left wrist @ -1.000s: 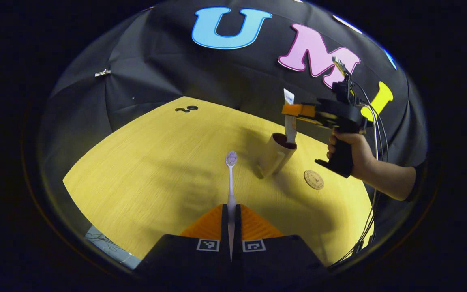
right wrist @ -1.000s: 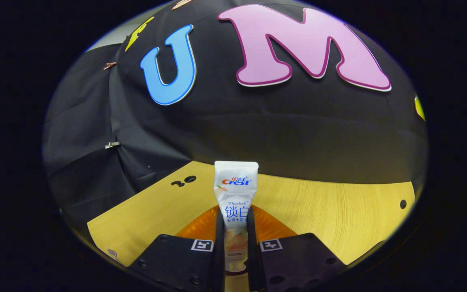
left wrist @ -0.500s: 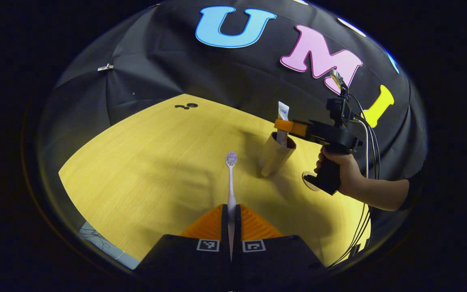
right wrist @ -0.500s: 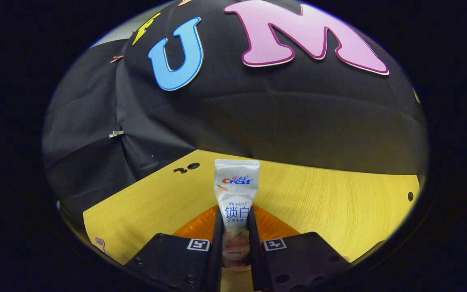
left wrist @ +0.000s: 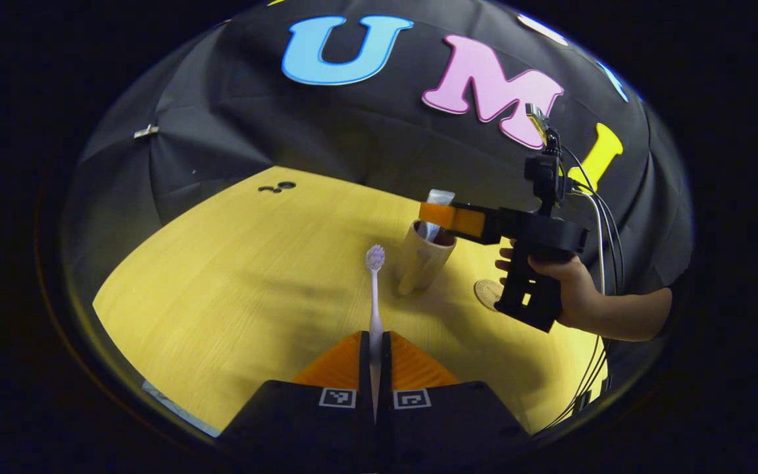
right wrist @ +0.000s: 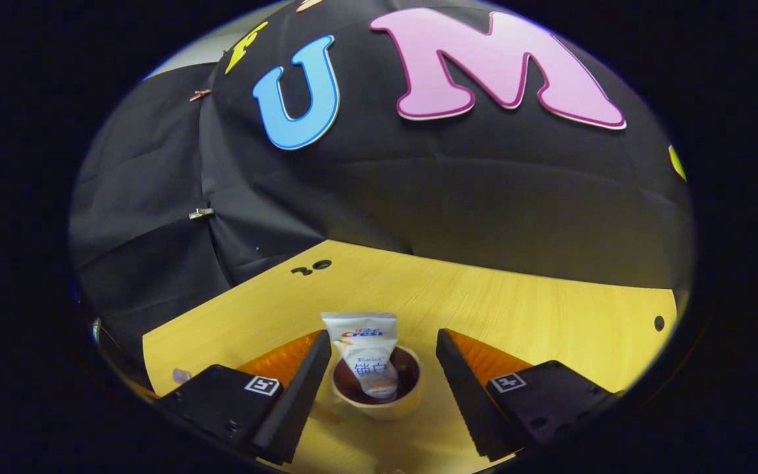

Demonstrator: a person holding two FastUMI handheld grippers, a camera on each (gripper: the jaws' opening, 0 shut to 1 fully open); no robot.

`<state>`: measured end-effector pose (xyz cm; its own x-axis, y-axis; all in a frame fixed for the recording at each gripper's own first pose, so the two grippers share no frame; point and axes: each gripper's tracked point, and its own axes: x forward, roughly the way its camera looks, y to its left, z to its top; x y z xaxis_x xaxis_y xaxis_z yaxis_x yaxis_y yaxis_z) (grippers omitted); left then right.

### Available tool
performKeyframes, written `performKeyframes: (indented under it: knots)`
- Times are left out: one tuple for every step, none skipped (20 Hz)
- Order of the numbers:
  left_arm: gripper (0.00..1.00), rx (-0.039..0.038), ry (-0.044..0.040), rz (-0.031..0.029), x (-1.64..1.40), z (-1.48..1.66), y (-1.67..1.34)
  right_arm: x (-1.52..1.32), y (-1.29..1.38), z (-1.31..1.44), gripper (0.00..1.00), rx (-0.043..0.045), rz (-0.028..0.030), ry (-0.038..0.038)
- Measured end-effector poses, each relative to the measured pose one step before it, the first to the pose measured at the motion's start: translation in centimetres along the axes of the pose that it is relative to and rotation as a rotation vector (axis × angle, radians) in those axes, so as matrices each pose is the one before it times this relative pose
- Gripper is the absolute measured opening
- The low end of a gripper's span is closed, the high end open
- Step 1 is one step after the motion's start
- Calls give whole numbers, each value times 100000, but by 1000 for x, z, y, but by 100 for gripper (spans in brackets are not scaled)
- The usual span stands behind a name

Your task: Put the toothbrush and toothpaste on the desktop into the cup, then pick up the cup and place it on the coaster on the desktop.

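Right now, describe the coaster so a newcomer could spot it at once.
On the yellow wooden desktop, find the beige cup with the toothpaste standing in it. Just right of the cup in the left gripper view, near the hand, lies the coaster: a small, flat, round tan disc.

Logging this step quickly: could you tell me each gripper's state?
Left gripper: shut on toothbrush.
Right gripper: open above cup; toothpaste released.
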<state>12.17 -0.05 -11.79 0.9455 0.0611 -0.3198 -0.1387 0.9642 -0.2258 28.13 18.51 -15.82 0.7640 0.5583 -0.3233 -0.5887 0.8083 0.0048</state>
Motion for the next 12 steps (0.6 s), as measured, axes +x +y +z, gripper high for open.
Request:
performKeyframes:
  knots:
    - [6,2435,-2557,-1639,263,1158,-764,-1053,-432,585,98,-220,-633,-1568]
    - [6,1745,-2739,-1935,461,1395,-747,-1177,-572,697,98,-255,-1076,-1700]
    - [6,1156,-3093,-2184,496,1500,-848,-898,-589,512,98,69,-1178,-1091]
    - [6,468,-2972,-2359,678,1494,-876,-875,-769,597,98,592,-1133,-1501]
    - [6,185,-3045,-2395,655,1390,-858,-894,-704,507,98,574,-1042,-1320]
    - [6,10,-3119,-1975,895,1426,-742,-895,-718,393,98,249,-1309,-878]
    - [6,-257,-2844,-1937,824,1312,-791,-723,-1014,294,98,-3,-1522,-533]
    - [6,-114,-2827,-1846,867,881,-553,-379,-950,227,98,-57,-1484,-148]
    - [6,214,-2906,-1727,809,1088,-392,-580,-881,48,98,171,-1603,-15]
    - [6,391,-2576,-1632,851,899,-373,-838,-735,-35,99,360,-1687,52]
    - [11,481,-1978,-1174,1016,761,-304,-654,-819,15,98,708,-1820,98]
    - [11,664,-1789,-1113,825,692,-159,-449,-1098,-30,98,594,-1709,-22]
